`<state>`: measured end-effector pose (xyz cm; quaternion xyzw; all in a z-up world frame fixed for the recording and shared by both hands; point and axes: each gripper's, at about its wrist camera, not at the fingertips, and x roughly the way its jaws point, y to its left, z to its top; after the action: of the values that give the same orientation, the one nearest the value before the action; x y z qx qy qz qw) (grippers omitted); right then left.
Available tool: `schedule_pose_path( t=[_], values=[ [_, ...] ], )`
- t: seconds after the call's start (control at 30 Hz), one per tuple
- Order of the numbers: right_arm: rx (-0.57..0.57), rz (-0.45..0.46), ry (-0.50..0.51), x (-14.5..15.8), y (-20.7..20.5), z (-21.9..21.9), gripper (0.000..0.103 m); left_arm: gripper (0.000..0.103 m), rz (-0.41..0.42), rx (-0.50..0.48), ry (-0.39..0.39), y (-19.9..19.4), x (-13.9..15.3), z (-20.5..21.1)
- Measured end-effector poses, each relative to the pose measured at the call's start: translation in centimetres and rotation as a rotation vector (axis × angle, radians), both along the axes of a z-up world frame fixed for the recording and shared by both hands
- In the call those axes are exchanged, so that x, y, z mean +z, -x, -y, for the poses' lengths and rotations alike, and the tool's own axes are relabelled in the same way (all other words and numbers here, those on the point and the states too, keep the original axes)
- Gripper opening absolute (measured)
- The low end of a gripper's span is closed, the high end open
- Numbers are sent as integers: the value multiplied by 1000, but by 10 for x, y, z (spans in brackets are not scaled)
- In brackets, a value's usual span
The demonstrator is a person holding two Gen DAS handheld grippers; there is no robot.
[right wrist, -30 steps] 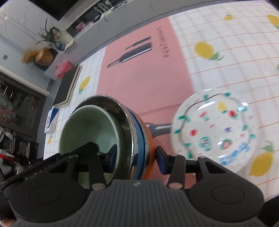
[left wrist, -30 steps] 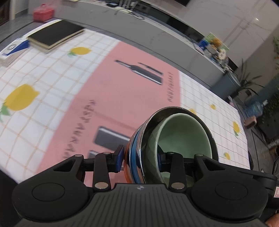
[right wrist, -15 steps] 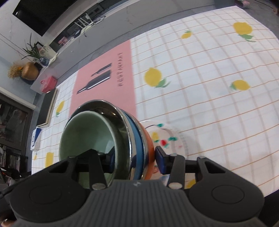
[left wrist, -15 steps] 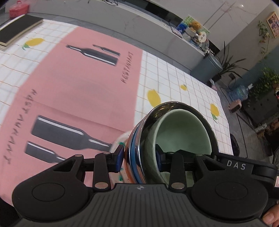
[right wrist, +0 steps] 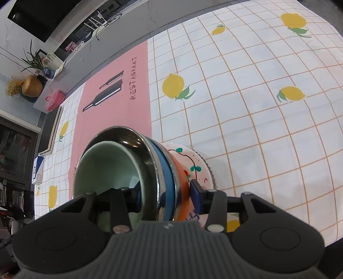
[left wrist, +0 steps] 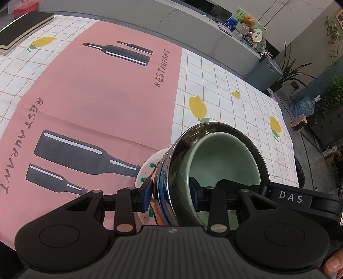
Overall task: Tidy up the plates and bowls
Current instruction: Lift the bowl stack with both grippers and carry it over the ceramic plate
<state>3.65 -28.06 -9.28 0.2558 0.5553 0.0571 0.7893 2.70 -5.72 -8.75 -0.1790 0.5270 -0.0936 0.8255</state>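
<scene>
A nested stack of bowls (left wrist: 223,158), a pale green one inside a steel, a blue and an orange one, is gripped from two sides. My left gripper (left wrist: 170,193) is shut on the stack's wall, one pad outside and one inside the green bowl. My right gripper (right wrist: 167,196) is shut on the opposite wall of the bowl stack (right wrist: 111,169) in the same way. A white patterned plate (left wrist: 148,169) lies on the tablecloth directly under the stack, and the plate (right wrist: 199,163) shows past the orange bowl. Whether the stack rests on the plate I cannot tell.
A pink printed mat (left wrist: 96,90) covers the middle of the lemon-patterned tablecloth (right wrist: 257,107). A black book (left wrist: 21,28) and a red box (left wrist: 20,8) sit at the far left corner. A blue and white box (right wrist: 37,171) lies near the book.
Both grippers have carried the bowl stack across the table and slightly down. The patterned plate, which lay off to the side before, is now under the stack.
</scene>
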Motion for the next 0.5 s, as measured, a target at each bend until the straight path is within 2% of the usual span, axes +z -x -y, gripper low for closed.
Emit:
schedule_pose_path(
  t=[0.37,0.5],
  values=[
    [-28,-28,-34,-10,0,5,44,38,24,-26,-62,1,1,10],
    [-9,-19,-5,-7,0,1,44,38,24,-31,-70,1,2,12]
  ],
)
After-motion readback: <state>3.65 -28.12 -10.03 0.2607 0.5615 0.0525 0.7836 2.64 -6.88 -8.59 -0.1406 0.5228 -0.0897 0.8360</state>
